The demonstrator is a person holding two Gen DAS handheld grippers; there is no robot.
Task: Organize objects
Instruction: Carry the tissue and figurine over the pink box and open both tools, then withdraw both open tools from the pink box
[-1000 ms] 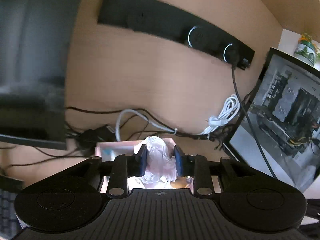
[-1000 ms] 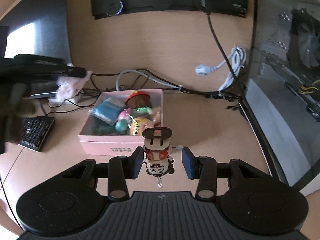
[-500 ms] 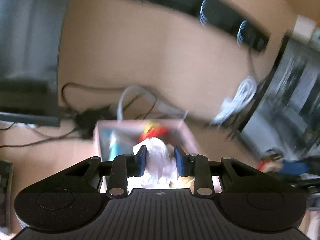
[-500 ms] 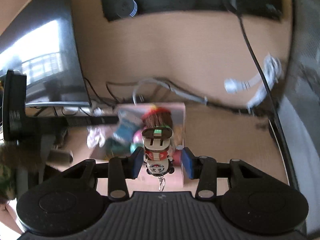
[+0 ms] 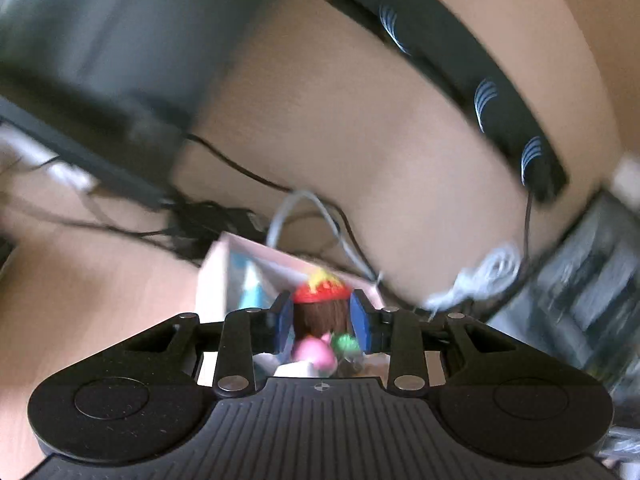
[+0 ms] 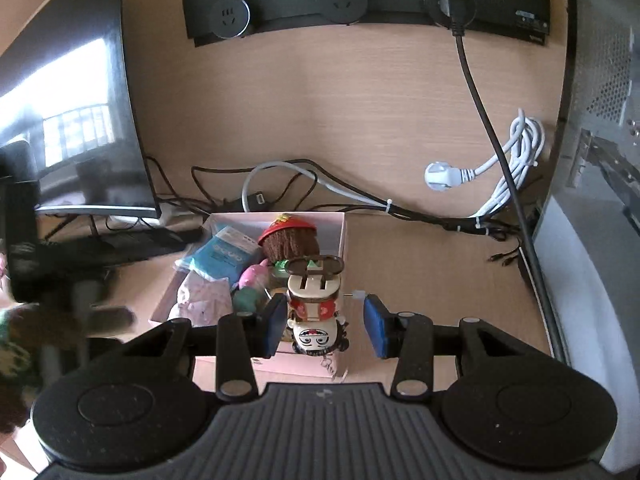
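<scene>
A pink box (image 6: 345, 236) on the wooden desk holds a red-capped brown doll (image 6: 290, 240), a blue packet (image 6: 224, 252) and small toys. A crumpled pale pink bag (image 6: 202, 296) lies in its near left part. My right gripper (image 6: 324, 322) hangs over the box's front edge, shut on a toy figure (image 6: 316, 312) with a white face, red body and brown hat. The left wrist view is blurred. There my left gripper (image 5: 322, 322) is open over the box (image 5: 216, 276), with the doll (image 5: 320, 312) seen beyond its fingers and the bag (image 5: 296, 368) below them.
A monitor (image 6: 72, 120) stands to the left of the box. Tangled cables (image 6: 320, 188) run behind it. A black socket strip (image 6: 360, 0) is on the wall, and a computer case (image 6: 600, 160) is on the right with a white cable bundle (image 6: 516, 160). A patterned sleeve (image 6: 16, 344) shows low left.
My left gripper sank and rolled over the box, and the pink bag left its fingers and now lies in the box. My right gripper carried the toy figure up to the box's front.
</scene>
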